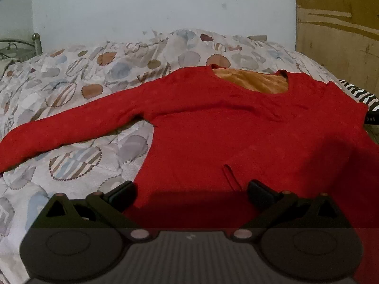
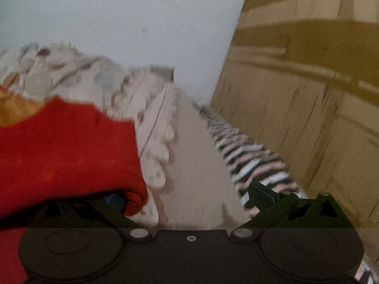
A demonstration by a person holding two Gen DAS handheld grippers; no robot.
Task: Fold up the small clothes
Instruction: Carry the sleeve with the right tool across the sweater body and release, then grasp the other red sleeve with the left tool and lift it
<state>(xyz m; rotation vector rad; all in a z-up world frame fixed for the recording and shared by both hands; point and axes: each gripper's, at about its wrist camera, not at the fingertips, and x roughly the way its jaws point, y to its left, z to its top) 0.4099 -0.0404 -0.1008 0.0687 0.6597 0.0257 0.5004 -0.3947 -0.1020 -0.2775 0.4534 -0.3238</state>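
A red long-sleeved sweater (image 1: 225,127) with an orange lining at the neck lies flat on the patterned bed cover (image 1: 71,165), one sleeve stretched out to the left. My left gripper (image 1: 191,193) hovers open over the sweater's lower hem, nothing between its fingers. In the blurred right wrist view, the right gripper (image 2: 189,196) is open at the sweater's right edge; a fold of the red sweater (image 2: 66,151) drapes over its left finger, hiding most of it. The right finger (image 2: 263,195) is bare.
A zebra-striped cloth (image 2: 251,161) lies along the bed's right edge beside a tan wooden panel (image 2: 308,118). A pale wall (image 1: 165,7) stands behind the bed. A metal bed frame (image 1: 21,45) shows at far left.
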